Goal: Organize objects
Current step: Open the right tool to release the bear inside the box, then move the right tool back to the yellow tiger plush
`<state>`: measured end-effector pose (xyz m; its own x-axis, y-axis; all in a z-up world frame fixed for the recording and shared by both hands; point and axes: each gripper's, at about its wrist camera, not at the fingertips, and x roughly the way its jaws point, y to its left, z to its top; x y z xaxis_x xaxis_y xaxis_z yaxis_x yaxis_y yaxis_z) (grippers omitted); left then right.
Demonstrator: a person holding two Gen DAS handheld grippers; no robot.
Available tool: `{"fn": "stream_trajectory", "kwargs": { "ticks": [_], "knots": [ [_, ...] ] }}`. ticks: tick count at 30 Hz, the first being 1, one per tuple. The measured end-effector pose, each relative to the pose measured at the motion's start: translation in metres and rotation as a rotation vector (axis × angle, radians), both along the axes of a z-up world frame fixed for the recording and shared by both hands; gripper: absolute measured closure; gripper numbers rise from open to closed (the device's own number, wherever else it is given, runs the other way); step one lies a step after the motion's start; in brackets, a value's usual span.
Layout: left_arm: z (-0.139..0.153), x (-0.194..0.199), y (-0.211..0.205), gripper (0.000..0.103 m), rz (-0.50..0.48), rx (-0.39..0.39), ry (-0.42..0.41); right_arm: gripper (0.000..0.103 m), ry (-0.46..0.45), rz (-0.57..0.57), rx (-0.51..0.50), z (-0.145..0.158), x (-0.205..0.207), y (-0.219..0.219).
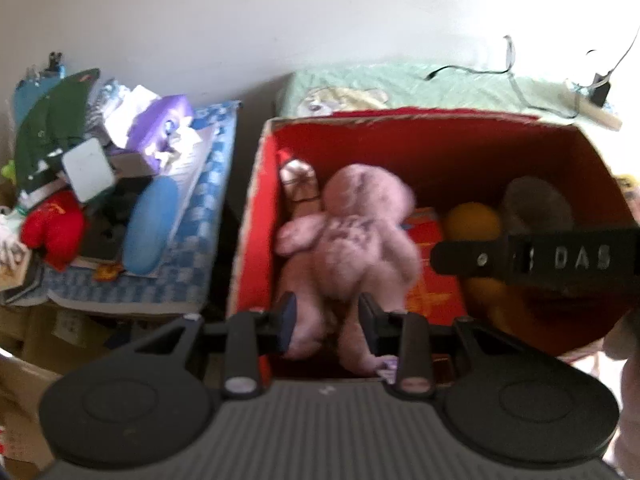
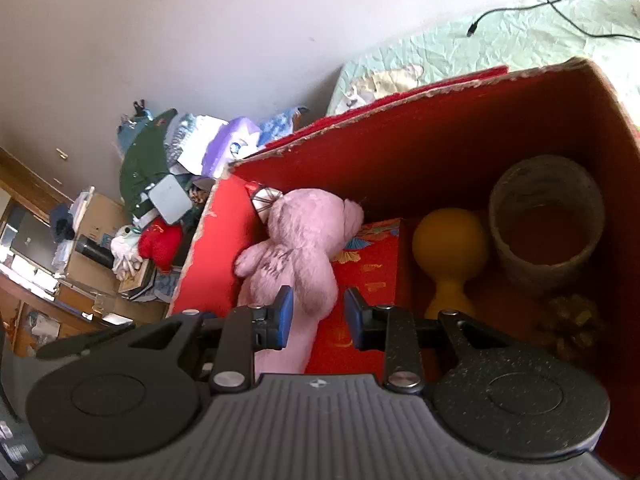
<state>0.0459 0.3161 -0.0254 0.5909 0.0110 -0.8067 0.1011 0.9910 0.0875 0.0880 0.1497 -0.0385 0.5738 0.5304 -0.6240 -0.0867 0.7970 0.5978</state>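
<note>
Pink plush bear (image 1: 352,236) between left tongs (image 1: 328,320), in red box (image 1: 256,200)

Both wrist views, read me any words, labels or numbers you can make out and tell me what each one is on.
"DAS" on the black bar of the right gripper crossing the left wrist view; the marks before it are too blurred to read.
Gold markings on the red packet in the red box: too small to read.
Dark marks on the pink plush toy: unreadable.
Nothing else legible.
</note>
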Motion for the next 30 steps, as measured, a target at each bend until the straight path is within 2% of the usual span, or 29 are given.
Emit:
{"fn": "stream_trajectory", "kwargs": {
  "ticks": [2, 7, 10, 15, 20, 24, 30],
  "knots": [
    [0.005, -0.004, -0.005, 0.058, -0.019, -0.025, -0.015, 0.071, -0.025, -0.006, 0.021, 0.004, -0.009, -0.008],
    [0.022, -0.015, -0.024, 0.050, -0.103, -0.144, -0.076, 0.071, -0.113, -0.061, 0.079, 0.021, -0.037, -0.038],
    [0.031, -0.020, -0.049, 0.048, -0.174, -0.196, -0.106, 0.071, -0.166, -0.126, 0.107, 0.028, -0.059, -0.067],
    [0.041, -0.031, -0.108, 0.042, -0.325, -0.245, -0.129, 0.071, -0.201, -0.259, 0.160, 0.028, -0.093, -0.131],
    [0.036, -0.042, -0.169, 0.038, -0.431, -0.287, -0.095, 0.071, -0.193, -0.380, 0.156, 0.019, -0.128, -0.194],
    [0.021, -0.045, -0.221, 0.035, -0.487, -0.286, -0.037, 0.071, -0.137, -0.467, 0.152, 0.001, -0.146, -0.243],
    [-0.008, -0.035, -0.270, 0.032, -0.449, -0.294, 0.071, 0.069, -0.062, -0.491, 0.155, -0.022, -0.152, -0.293]
  ]
}}
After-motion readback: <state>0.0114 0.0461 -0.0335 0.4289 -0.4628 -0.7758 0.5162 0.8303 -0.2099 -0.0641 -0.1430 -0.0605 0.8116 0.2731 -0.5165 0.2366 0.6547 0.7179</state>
